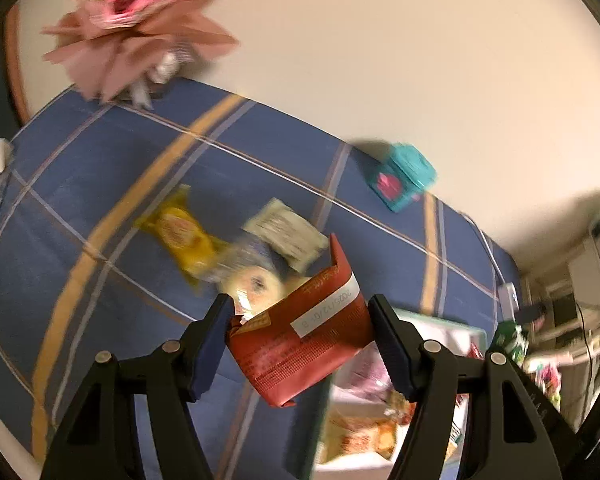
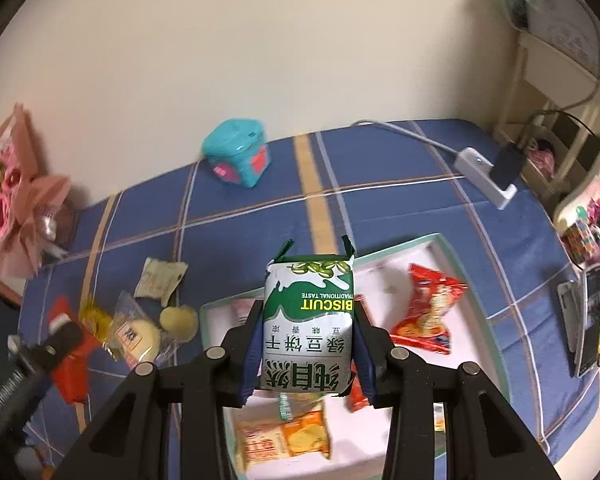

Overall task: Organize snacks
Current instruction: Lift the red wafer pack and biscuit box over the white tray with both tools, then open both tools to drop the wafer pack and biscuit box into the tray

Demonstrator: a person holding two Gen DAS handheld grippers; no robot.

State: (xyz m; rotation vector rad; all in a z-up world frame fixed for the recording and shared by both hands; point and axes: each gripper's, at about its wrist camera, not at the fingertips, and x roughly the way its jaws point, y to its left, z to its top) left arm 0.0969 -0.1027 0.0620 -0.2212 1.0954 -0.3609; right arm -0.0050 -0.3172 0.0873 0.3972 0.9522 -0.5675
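My left gripper (image 1: 300, 332) is shut on a red snack packet (image 1: 300, 352), held tilted above the blue checked cloth. Below it lie a yellow packet (image 1: 184, 236), a beige packet (image 1: 288, 232) and a clear bag with a round pastry (image 1: 252, 280). My right gripper (image 2: 308, 320) is shut on a green-and-white biscuit packet (image 2: 308, 312), upright over the white tray (image 2: 452, 248). In the tray lie a red-orange bag (image 2: 424, 312), an orange packet (image 2: 284, 436) and a small red packet (image 2: 356, 392). The right wrist view shows the red packet (image 2: 72, 376) left of the tray.
A teal box (image 2: 236, 152) stands by the wall at the back. A pink bouquet (image 2: 12, 200) lies at the far left. A white power strip (image 2: 484, 176) with its cable sits at the back right, and a phone (image 2: 588, 316) lies near the right edge.
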